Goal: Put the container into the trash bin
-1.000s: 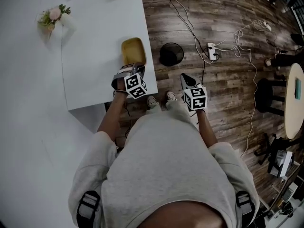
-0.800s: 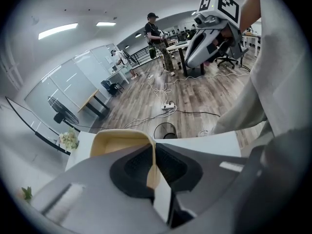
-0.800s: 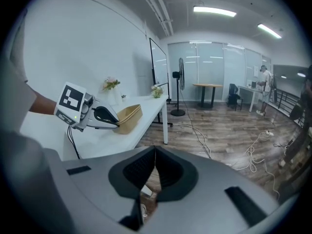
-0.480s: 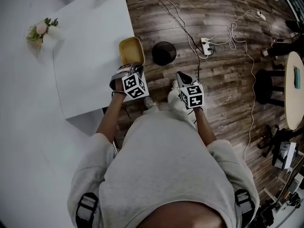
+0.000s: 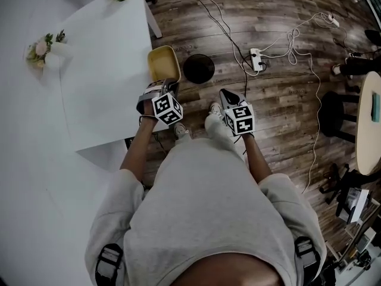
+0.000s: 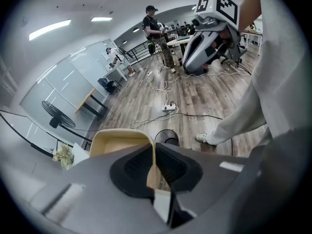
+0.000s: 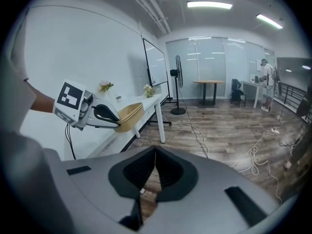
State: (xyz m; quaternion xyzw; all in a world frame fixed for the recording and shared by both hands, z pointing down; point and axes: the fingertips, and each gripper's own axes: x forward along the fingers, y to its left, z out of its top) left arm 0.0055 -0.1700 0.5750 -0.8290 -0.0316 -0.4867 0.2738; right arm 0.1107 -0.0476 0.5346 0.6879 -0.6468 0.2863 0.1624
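My left gripper (image 5: 167, 87) is shut on the near rim of a tan plastic container (image 5: 163, 64), which hangs at the right edge of the white table (image 5: 101, 76). In the left gripper view the jaws pinch the container's wall (image 6: 151, 165), and the black trash bin (image 6: 166, 139) shows on the floor just past it. The same trash bin (image 5: 198, 68) stands right of the container in the head view. My right gripper (image 5: 225, 93) hangs over the wood floor with its jaws together and nothing between them. From the right gripper view I see the left gripper (image 7: 105, 114) carrying the container (image 7: 129, 115).
Flower vases (image 5: 41, 48) stand on the table's far side. A power strip (image 5: 257, 59) and white cables (image 5: 300, 37) lie on the floor beyond the bin. A black stool (image 5: 335, 115) and a round table (image 5: 368, 124) are at the right. People stand far off in the room (image 6: 155, 28).
Both grippers and the container have shifted right toward the table's edge; the container now overhangs that edge, closer to the bin. The left grip is unchanged.
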